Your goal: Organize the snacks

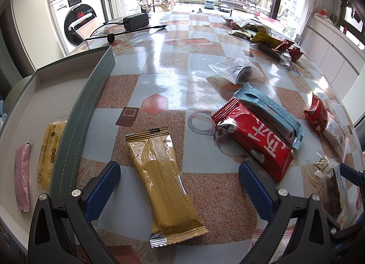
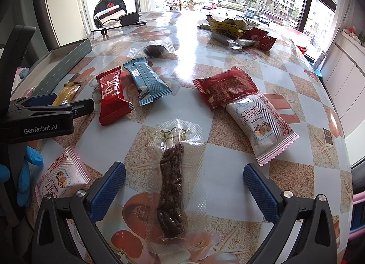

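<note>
Snacks are lying scattered over the checkered bench (image 1: 205, 74). Left claw (image 1: 180, 187) is hanging wide apart, its blue pads flanking a gold packet (image 1: 164, 184) at lower centre without touching it. At far left, a grey tray (image 1: 86, 104) is holding a yellow packet (image 1: 49, 152) and a pink packet (image 1: 22, 181); their print is too small to read. Right of centre, a red packet (image 1: 255, 140) with a large white character is lying against a light-blue packet (image 1: 269, 113).

Right claw (image 2: 184, 192) is also spread wide, straddling a clear pouch (image 2: 173, 179) of what looks like dried meat. At right, a white packet (image 2: 260, 124) reading "CRISPY CRANBERRY" is overlapping a red bag (image 2: 225, 88). At left edge, a black housing is showing "GenRobot.AI", beside a blue-gloved hand (image 2: 25, 172).
</note>
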`<state>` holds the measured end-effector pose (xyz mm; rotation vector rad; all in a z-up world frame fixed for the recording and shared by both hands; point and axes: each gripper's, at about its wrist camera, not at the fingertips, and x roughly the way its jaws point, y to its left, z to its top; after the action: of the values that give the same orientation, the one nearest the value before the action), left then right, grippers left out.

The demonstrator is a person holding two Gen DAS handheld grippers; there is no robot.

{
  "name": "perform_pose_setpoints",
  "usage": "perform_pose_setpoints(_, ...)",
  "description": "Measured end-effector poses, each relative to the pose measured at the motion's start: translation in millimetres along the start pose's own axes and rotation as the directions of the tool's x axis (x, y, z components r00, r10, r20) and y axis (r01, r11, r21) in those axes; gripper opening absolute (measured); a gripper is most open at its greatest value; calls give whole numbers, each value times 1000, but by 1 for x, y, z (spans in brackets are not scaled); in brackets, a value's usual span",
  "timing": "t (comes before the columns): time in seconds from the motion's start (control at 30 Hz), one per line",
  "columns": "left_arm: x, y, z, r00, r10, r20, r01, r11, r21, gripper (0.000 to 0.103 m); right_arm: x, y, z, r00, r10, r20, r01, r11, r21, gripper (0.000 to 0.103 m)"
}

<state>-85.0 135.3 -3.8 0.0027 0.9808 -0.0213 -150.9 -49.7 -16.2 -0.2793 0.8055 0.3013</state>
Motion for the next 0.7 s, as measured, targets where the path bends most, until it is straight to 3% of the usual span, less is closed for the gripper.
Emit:
perform_pose_setpoints(0.23,-1,0,-1,1000,5,-12,-5,1000,-4,103,0,1,-1,1000,0,-14,0,1000,-2,103)
perform_pose_setpoints(0.37,-3,-2,0,997,7,-80,-8,1000,-10,103,5,-2,14,994,8,-113,-10,1000,-11,103)
perform_pose_setpoints(0.57,-3,-17,4,978,-16,-209,21,1000,23,99,8,1,21,968,7,-252,-11,1000,-14,103)
perform_pose_setpoints(0.6,-5,-18,6,977,-20,-212,26,999,25,93,6,2,19,967,5,-255,-10,1000,-20,99)
perform_pose_setpoints(0.67,-9,-21,7,979,-26,-204,34,999,33,78,-3,3,18,969,7,-247,-14,1000,-23,83)
perform_pose_setpoints(0.7,-12,-23,8,979,-33,-199,42,998,39,63,-7,1,18,970,8,-242,-13,1000,-20,62)
